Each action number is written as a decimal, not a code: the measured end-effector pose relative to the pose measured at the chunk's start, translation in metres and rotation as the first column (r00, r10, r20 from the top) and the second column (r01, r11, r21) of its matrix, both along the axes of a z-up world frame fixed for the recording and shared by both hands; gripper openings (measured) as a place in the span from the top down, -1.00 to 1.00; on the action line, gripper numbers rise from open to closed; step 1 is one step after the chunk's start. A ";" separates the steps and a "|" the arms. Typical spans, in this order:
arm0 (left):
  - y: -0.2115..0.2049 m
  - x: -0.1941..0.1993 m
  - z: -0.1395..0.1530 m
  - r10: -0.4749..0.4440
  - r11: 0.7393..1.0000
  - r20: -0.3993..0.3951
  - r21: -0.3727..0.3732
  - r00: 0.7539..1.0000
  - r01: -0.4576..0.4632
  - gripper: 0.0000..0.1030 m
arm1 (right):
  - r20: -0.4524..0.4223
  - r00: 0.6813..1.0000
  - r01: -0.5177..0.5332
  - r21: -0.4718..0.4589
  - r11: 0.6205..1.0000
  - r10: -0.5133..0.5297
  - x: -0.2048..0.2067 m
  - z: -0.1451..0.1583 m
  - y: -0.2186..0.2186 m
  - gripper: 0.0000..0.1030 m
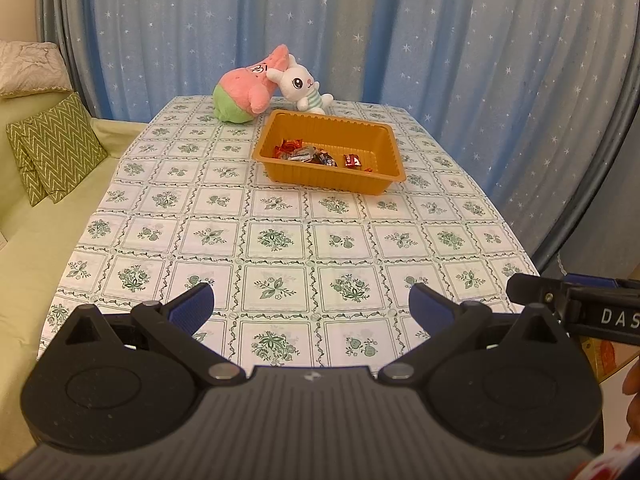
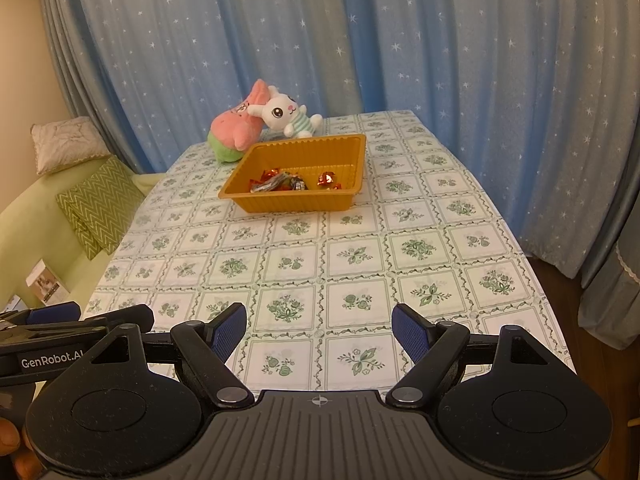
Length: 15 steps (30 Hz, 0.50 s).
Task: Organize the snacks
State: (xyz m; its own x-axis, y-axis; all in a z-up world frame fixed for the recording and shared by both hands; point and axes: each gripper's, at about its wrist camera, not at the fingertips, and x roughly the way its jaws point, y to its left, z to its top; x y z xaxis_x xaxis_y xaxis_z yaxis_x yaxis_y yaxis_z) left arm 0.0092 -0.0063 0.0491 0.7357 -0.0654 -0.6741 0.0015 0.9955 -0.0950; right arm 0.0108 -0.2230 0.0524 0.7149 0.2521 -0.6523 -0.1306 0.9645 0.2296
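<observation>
Big blue curtain w/ white stars hangs behind everything. The table has a cloth w/ green flowers in squares. A green sofa sits on the left side, w/ zigzag pillows. At the far end of the table is an orange tray. Two soft toys lie just behind the tray: a pink & green star and a white bunny, touching. Left gripper: jaws wide, nothing in them. Right gripper: jaws wide too, empty. Both hang over the near end, well apart from the tray. The snacks, small shiny wrapped candies, are inside the tray.
</observation>
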 end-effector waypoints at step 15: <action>-0.001 0.000 -0.002 -0.007 1.000 -0.002 -0.001 1.000 0.007 -1.00 | -0.003 1.000 0.004 0.001 1.000 -0.004 0.000 -0.004 0.000 -0.54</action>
